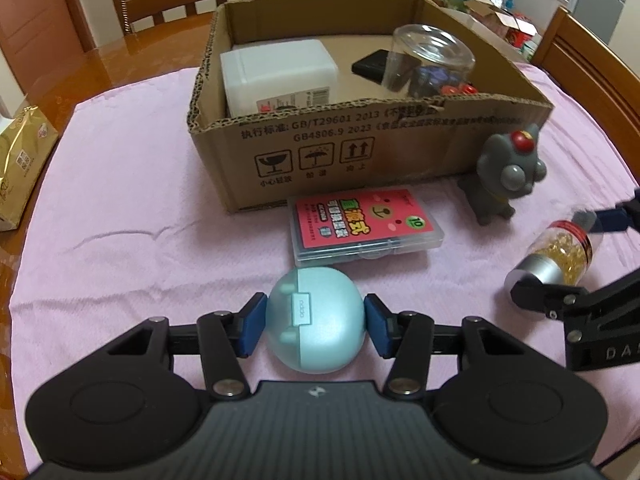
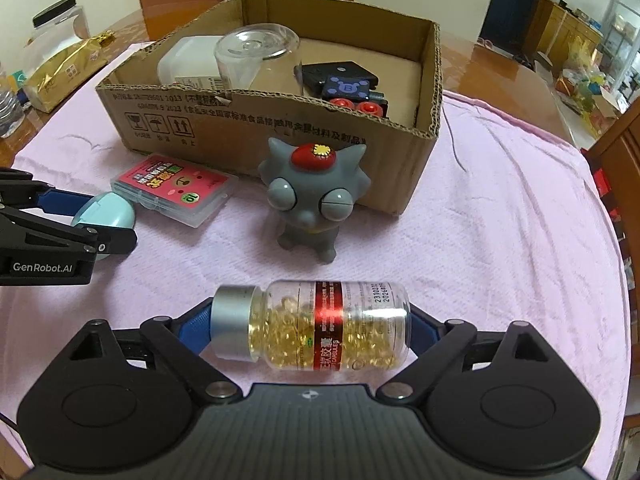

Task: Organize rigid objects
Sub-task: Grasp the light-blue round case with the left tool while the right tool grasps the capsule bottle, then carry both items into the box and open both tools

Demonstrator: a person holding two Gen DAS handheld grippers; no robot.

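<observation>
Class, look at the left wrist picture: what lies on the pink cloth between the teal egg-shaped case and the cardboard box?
A flat clear plastic case with a pink label lies between the teal case and the cardboard box, seen in the left wrist view.

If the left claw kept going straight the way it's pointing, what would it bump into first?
The left claw already has the blue egg-shaped case between its pads. Straight ahead, the first thing is probably the flat clear box with the pink label, then the cardboard box wall behind it. Since the claw tilts downward, it might meet the pink cloth first.

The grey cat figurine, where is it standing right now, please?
In the right wrist view the grey cat figurine stands centre, upright on the pink cloth, just before the cardboard box.
</observation>
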